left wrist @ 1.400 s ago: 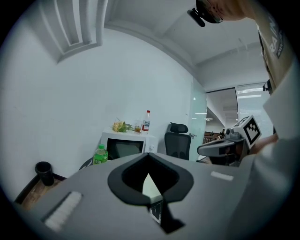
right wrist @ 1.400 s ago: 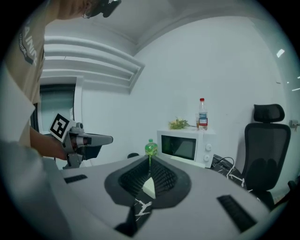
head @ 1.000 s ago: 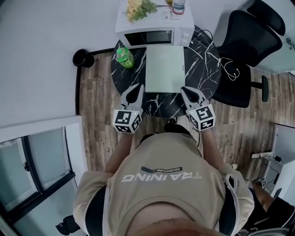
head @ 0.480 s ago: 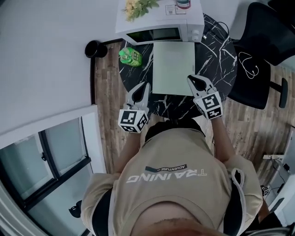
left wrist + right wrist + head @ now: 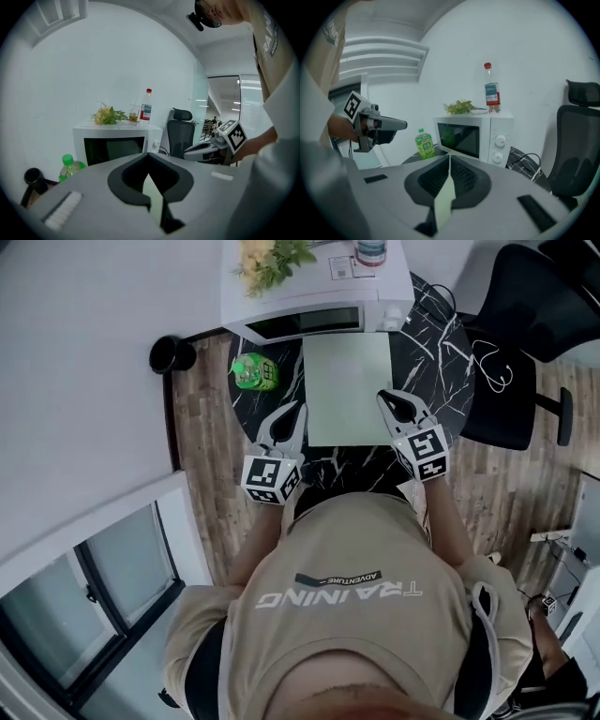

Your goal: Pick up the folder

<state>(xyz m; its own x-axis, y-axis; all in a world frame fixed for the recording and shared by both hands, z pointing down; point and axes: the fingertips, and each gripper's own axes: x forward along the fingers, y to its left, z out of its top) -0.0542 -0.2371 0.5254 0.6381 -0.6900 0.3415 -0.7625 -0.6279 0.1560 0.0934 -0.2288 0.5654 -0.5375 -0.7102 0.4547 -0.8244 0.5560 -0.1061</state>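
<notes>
A pale green folder (image 5: 347, 385) lies flat on the round black marble table (image 5: 431, 352), just in front of the microwave (image 5: 309, 296). My left gripper (image 5: 298, 409) hovers off the folder's near left corner, shut and empty. My right gripper (image 5: 384, 395) is at the folder's near right edge, also shut with nothing in it. In the left gripper view the jaws meet at the tips (image 5: 149, 154), and a sliver of folder (image 5: 152, 197) shows below them. The right gripper view shows the same shut tips (image 5: 450, 157) over a strip of folder (image 5: 445, 201).
A green bottle (image 5: 253, 371) stands on the table left of the folder. Flowers (image 5: 267, 259) and a water bottle (image 5: 370, 251) sit on the microwave. A black office chair (image 5: 534, 324) is at the right, a dark round object (image 5: 169, 354) on the floor at the left.
Both grippers have moved forward and a little down toward the folder. The right one now reaches the folder's near right edge. Jaws stayed shut.
</notes>
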